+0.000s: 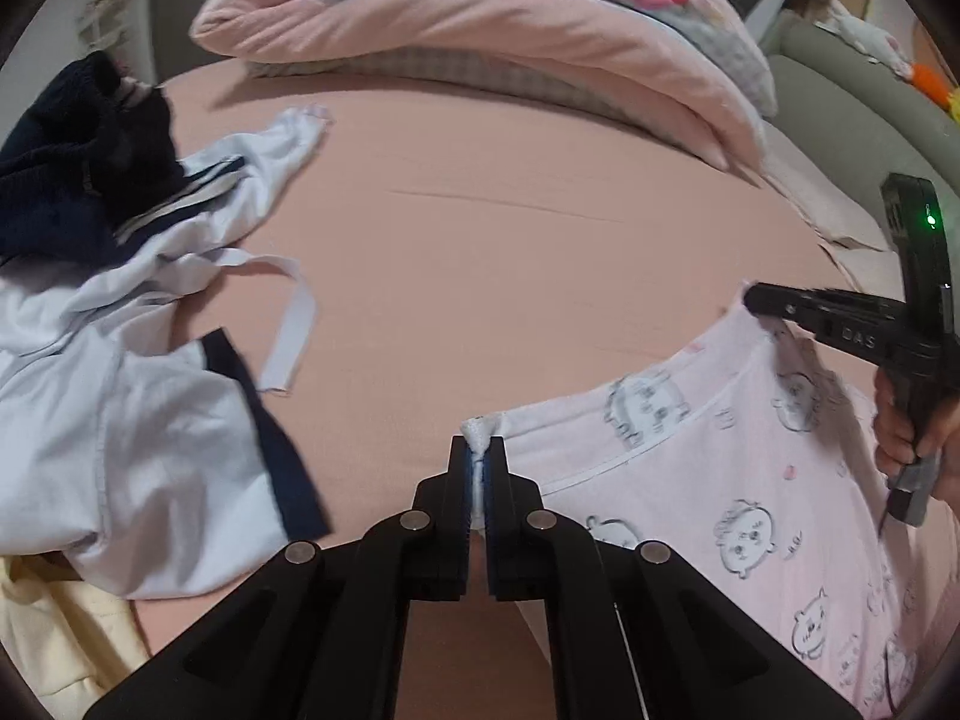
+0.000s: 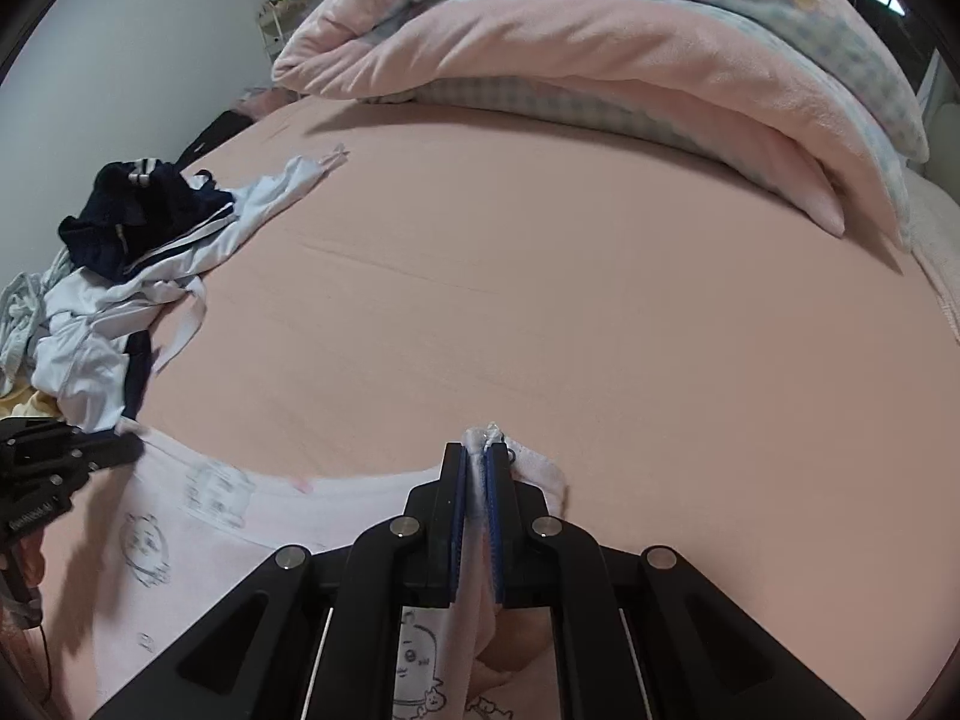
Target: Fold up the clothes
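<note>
Both tools are clenched on one garment: the left gripper (image 1: 478, 450) pinches a bunched corner of the pale pink, cartoon-printed soft cotton garment (image 1: 720, 480) between its blue pads, and the right gripper (image 2: 478, 450) bites the opposite corner of the same banded edge. That edge spans between the two tools, sagging slightly in the middle, just above the plain salmon-pink bed sheet (image 1: 510, 228); the rest of the garment trails back beneath and behind the jaws, towards the person. So its held edge runs side to side between the grippers, while its long axis, as I judge it, runs from the tips back towards the holder. To do this well, keep both grips firm and level, draw the tools apart until the sag goes out of the edge, and let the cloth fall square without twisting. To the left of the left tool lies a crumpled white and navy heap of clothes (image 1: 120, 276); ahead of both, a folded pink quilt (image 2: 600, 60).
</note>
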